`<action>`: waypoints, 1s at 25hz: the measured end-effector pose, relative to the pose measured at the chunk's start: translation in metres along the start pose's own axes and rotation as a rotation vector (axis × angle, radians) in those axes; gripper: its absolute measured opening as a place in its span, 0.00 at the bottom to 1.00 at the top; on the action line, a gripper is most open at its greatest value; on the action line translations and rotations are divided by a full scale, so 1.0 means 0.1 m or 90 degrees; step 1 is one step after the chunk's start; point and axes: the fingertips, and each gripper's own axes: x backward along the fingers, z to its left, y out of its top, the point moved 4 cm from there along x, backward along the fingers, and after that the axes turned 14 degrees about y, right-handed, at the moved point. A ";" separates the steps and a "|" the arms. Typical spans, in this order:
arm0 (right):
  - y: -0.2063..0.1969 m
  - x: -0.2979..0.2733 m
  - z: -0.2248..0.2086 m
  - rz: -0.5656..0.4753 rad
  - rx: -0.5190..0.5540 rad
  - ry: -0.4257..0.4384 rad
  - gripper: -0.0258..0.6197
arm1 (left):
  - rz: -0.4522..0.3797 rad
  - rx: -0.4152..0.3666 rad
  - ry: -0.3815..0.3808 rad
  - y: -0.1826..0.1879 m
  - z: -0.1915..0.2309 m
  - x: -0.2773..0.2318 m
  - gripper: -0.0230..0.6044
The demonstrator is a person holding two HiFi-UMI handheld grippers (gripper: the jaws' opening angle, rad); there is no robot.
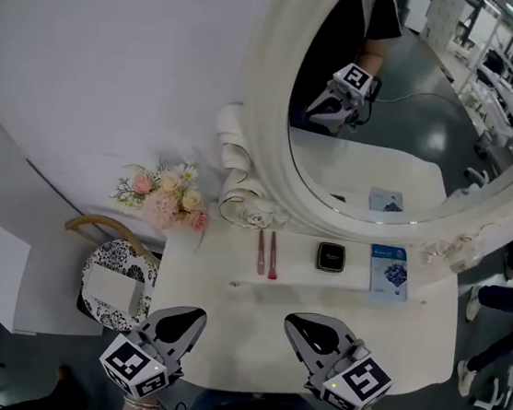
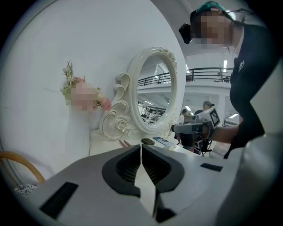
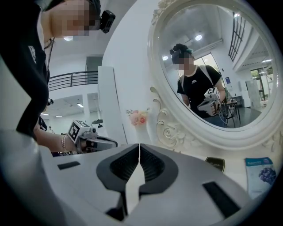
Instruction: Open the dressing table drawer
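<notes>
Left gripper: the jaws are pressed together with nothing between them. It hangs over the near left part of the table top.
Right gripper: the jaws are also closed and empty. It hangs over the near right part, well apart from the left one.
Drawer: no view shows it. I judge that it sits under the near edge of the dressing table, below both grippers. Its front and handle cannot be made out.
Progress: nothing is gripped and no drawer front juts from the near edge, so the opening looks not yet begun. Left to do: drop to the front, take the handle, and pull toward the person.
Table look: white and smooth-topped, with a rounded near edge.
Mid top: two pink sticks, a dark case and a blue booklet lie in a row.
Far: an oval mirror in a white scrolled frame, with flowers to its left.
</notes>
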 end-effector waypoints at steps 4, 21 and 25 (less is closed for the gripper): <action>-0.03 -0.08 -0.01 0.013 -0.010 -0.022 0.07 | 0.031 -0.003 -0.038 -0.10 0.10 -0.15 0.07; -0.20 -0.40 -0.04 0.020 -0.057 -0.069 0.07 | 0.163 -0.036 -0.119 -0.63 0.27 -0.61 0.07; -0.29 -0.43 -0.05 0.037 -0.069 -0.077 0.07 | 0.197 -0.028 -0.121 -0.80 0.28 -0.71 0.07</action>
